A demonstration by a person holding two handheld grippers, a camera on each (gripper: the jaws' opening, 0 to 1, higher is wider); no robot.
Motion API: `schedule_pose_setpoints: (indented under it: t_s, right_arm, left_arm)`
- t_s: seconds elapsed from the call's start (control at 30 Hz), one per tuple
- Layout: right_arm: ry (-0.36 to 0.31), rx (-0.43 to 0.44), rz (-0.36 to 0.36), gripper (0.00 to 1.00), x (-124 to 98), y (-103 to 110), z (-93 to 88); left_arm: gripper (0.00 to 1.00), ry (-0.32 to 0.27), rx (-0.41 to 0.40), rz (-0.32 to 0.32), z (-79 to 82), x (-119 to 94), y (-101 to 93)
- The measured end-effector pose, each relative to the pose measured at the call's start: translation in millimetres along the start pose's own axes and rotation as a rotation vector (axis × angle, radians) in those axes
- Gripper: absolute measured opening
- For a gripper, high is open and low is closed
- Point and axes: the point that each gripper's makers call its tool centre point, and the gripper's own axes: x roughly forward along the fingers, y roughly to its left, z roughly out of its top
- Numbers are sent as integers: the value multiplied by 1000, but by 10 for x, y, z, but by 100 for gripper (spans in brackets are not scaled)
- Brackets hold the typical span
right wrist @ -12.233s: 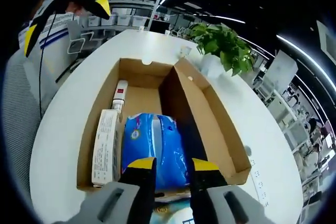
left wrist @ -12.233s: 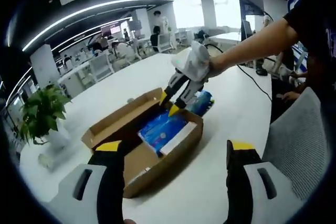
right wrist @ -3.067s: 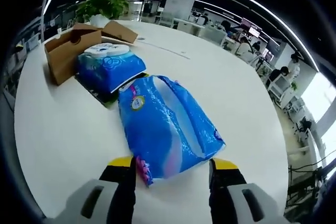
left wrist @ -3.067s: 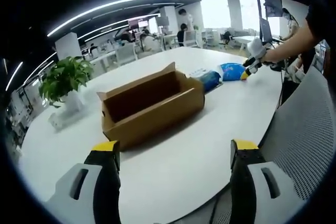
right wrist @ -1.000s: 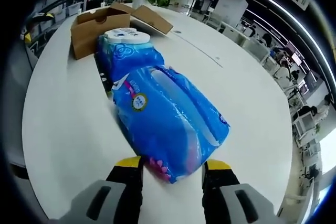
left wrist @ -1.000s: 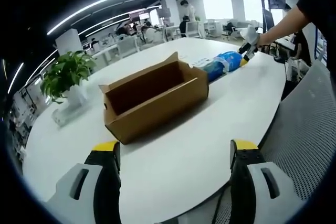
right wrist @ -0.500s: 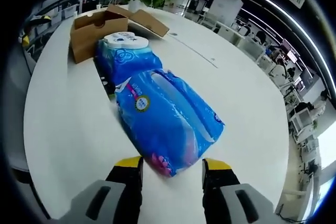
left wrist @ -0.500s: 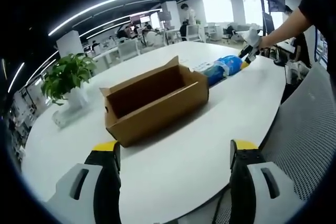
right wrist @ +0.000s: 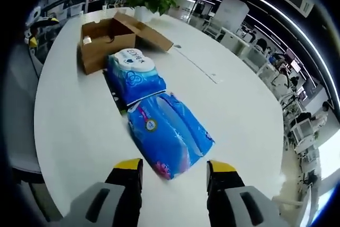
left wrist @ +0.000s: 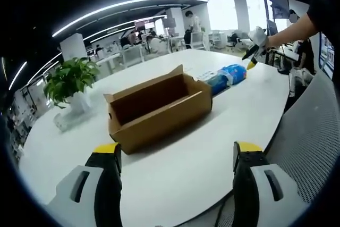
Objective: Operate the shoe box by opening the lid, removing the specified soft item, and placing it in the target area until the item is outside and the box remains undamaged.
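Note:
The open cardboard shoe box (left wrist: 159, 107) sits mid-table in the left gripper view, its lid flap raised behind it. Past its right end lie two blue soft packs (left wrist: 227, 75). My right gripper (left wrist: 252, 57) hovers above and beyond them on a person's arm. In the right gripper view the blue soft pack (right wrist: 169, 133) lies flat on the white table (right wrist: 239, 115), touching a second blue pack with a white round lid (right wrist: 135, 76), with the box (right wrist: 102, 40) beyond. My right gripper (right wrist: 174, 166) is open above the pack's near end. My left gripper (left wrist: 177, 150) is open and holds nothing.
A potted plant (left wrist: 68, 80) stands behind the box's left end. A grey mesh chair (left wrist: 313, 136) stands at the table's right edge. Office desks and people fill the background. Bare table lies in front of the box and to the right of the packs.
My right gripper has drawn back and up from the blue pack, which stays flat on the table. The left gripper's view has hardly shifted.

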Motion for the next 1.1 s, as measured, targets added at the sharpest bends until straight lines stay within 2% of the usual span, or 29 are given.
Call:
schedule_pose_setpoints:
  t_s: [0.17,0.37,0.63,0.9,1.1]
  right_arm:
    - [-30,-40,64,46,-68,112,245]
    - [-80,-65,192,46,-92,371,603]
    - [-129,-134,300,45,-39,664,1002]
    - [-183,-200,375,45,60,952,1419]
    - [-203,-251,420,44,155,1142,1648]
  left_arm:
    - [86,-9,-3,2,13,-6,0]
    - [86,-8,7,0,15,-7,-20]
    - [86,-7,11,0,14,-6,-26]
    - [86,-2,14,5,9,-2,-20]
    - [86,4,24,-2,-2,8,-38]
